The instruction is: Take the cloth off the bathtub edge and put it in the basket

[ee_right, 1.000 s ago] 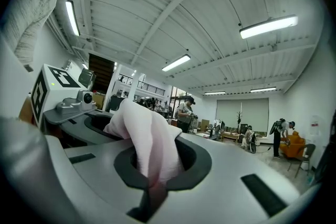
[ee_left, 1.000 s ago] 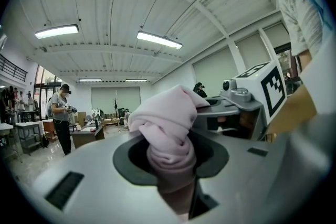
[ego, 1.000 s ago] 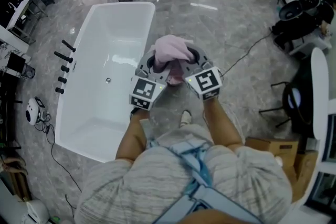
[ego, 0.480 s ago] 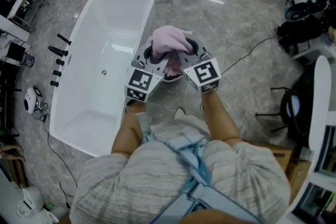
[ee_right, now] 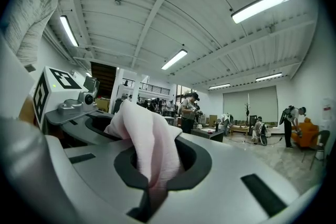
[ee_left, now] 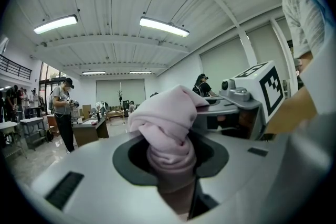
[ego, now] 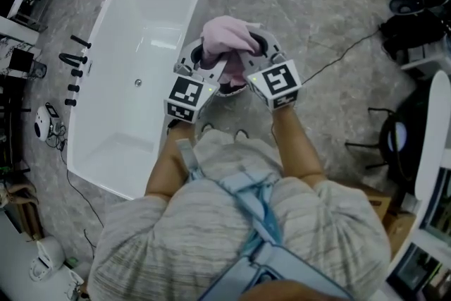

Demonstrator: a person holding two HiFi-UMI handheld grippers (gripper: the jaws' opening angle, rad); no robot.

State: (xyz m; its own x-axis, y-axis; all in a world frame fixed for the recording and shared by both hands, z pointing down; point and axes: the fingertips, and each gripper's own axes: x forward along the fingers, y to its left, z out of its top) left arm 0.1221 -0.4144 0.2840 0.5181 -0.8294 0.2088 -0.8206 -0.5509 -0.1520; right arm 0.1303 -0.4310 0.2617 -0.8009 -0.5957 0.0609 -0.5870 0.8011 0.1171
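A pink cloth hangs bunched in the air between my two grippers, just right of the white bathtub. My left gripper is shut on a thick wad of it; in the left gripper view the cloth fills the jaws of the left gripper. My right gripper is shut on a thin fold, seen in the right gripper view as cloth pinched in the right gripper. A dark rimmed thing lies below the grippers, mostly hidden; I cannot tell what it is.
Black tap handles line the tub's left side. A black cable runs over the marble floor to the right. Chairs and a cardboard box stand at the right. A person stands by a desk far off.
Both grippers have travelled together with the cloth along the tub's right side, a little lower. The tub has slid in the picture. Neither grip has altered.
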